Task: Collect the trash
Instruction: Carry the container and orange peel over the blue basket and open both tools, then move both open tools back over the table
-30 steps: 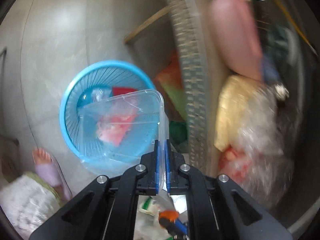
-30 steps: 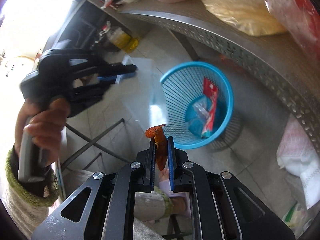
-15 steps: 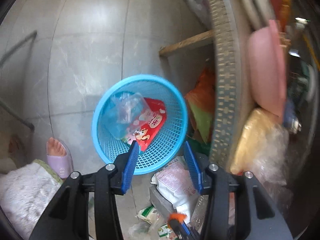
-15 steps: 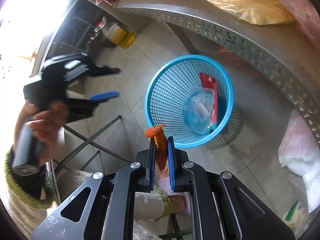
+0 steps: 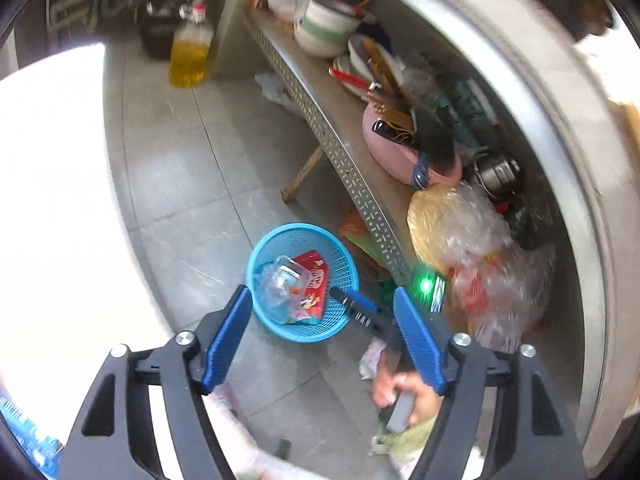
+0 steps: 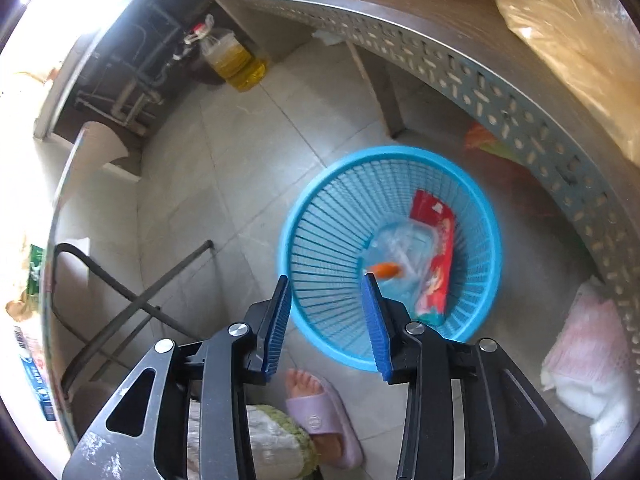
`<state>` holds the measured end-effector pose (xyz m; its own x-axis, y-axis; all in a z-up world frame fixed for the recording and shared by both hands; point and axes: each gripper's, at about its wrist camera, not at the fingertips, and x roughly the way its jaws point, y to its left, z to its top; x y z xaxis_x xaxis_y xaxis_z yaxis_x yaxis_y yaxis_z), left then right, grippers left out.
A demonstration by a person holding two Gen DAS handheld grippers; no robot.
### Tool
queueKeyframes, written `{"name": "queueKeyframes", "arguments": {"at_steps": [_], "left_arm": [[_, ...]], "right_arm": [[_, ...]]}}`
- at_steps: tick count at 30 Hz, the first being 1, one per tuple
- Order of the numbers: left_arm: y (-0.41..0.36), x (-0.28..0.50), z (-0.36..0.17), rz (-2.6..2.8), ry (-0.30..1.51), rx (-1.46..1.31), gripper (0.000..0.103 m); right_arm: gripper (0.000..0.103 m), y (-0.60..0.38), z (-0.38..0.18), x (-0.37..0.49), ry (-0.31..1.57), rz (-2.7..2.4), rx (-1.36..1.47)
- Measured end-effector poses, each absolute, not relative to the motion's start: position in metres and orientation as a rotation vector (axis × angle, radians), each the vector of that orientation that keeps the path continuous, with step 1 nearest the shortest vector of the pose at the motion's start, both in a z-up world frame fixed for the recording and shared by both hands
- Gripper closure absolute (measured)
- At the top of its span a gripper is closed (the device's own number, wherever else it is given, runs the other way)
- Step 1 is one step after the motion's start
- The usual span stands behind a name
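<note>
both tongs, left tongs (image 5: pixel 322 336) and right tongs (image 6: pixel 326 320), have just been opening and hold nothing (aimed over the blue basket (image 6: pixel 304 216) so the orange scrap (image 6: pixel 386 269) lands inside).

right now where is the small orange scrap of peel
In the right wrist view the small orange scrap lies inside the blue mesh plastic basket, on the clear plastic container, left of the red wrapper.

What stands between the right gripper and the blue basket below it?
Nothing visible does. The right gripper, its jaws just opened and empty, hangs over the near rim of the blue basket. The orange scrap already lies inside on the clear plastic box.
</note>
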<state>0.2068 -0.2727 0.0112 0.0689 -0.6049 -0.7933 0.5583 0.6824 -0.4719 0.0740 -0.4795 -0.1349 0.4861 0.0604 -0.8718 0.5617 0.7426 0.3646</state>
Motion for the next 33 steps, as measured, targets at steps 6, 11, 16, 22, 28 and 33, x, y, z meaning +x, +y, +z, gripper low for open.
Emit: {"name": "queueKeyframes", "arguments": {"at_steps": [6, 11, 16, 22, 28, 33], "left_arm": [[-0.195, 0.165, 0.022, -0.816, 1.043, -0.040, 0.026], [-0.147, 0.140, 0.025, -0.805, 0.946, -0.126, 0.020], [-0.123, 0.122, 0.025, -0.754, 0.864, -0.106, 0.013], [-0.096, 0.107, 0.033, -0.683, 0.810, -0.105, 0.006], [-0.067, 0.103, 0.032, -0.613, 0.814, -0.147, 0.006], [-0.044, 0.100, 0.030, -0.573, 0.808, -0.188, 0.006]], "right_arm": [[0.059, -0.449, -0.112, 0.051, 0.997, -0.324, 0.622], [0.049, -0.418, -0.076, 0.034, 0.951, -0.338, 0.528], [0.022, -0.381, -0.022, 0.031, 0.832, -0.361, 0.348], [0.008, -0.341, 0.029, 0.029, 0.697, -0.343, 0.221], [0.008, -0.319, 0.049, 0.028, 0.647, -0.341, 0.199], [0.008, -0.301, 0.053, 0.030, 0.675, -0.370, 0.148]]}}
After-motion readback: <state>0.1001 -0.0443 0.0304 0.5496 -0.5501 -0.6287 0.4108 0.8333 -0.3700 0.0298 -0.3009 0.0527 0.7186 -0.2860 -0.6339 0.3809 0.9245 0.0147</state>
